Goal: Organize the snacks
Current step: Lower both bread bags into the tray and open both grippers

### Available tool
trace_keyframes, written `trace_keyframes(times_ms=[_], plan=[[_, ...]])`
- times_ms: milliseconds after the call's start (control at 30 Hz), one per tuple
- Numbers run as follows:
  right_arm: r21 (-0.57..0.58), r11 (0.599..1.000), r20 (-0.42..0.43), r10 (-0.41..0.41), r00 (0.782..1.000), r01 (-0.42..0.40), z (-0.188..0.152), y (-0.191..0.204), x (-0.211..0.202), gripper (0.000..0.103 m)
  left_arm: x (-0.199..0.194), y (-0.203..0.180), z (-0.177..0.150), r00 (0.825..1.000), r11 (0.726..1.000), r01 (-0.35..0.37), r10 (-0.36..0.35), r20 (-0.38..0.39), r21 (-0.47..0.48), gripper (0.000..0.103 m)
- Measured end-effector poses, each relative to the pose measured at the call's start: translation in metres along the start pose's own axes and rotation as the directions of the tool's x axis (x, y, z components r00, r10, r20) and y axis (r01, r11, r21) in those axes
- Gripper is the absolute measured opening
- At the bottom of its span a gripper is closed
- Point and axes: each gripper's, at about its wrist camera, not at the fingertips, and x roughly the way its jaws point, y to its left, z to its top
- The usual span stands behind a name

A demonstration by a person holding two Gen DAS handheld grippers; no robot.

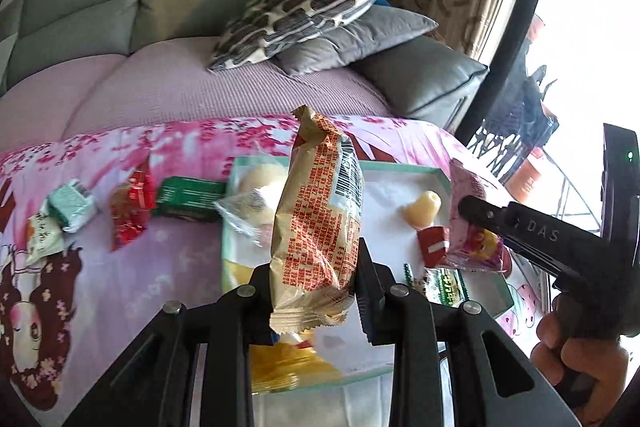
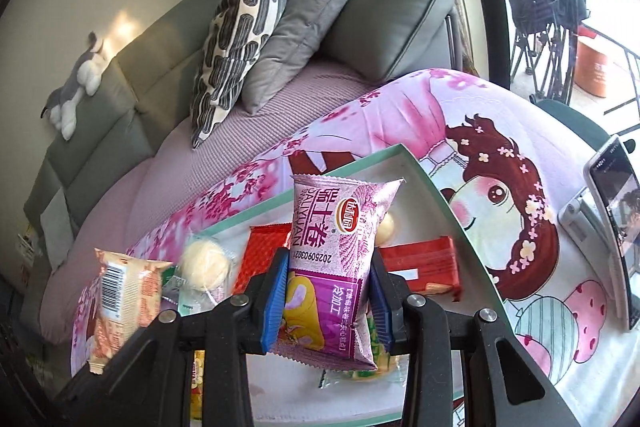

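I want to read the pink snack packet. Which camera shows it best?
The right wrist view: the pink packet faces the camera, big, with its front print readable. The left wrist view shows it small, side-on, off to the right.

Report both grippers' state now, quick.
Left gripper: closed on the tan snack packet, held above the tray.
Right gripper: closed on the purple snack packet, also above the tray.

Tray (image 1: 400, 169) on the tablecloth (image 1: 120, 287), loose snacks (image 1: 132, 207) left of it
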Motion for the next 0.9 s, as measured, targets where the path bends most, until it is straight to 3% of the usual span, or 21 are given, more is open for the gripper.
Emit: trace_keyframes(times_ms=[433,900], plan=[[-0.026,0.998,-0.093,0.049,0.994,-0.051,-0.013,0.004,0.033,0.040,0.037,-0.017,-0.006,0.999,0.999,-0.019,0.020,-0.045,0.028,0.030],[-0.039,0.998,-0.155,0.038,0.987,-0.045,-0.017,0.002,0.051,0.040,0.060,-0.027,-0.016,0.994,0.996,-0.064,0.069,-0.089,0.063,0.030]])
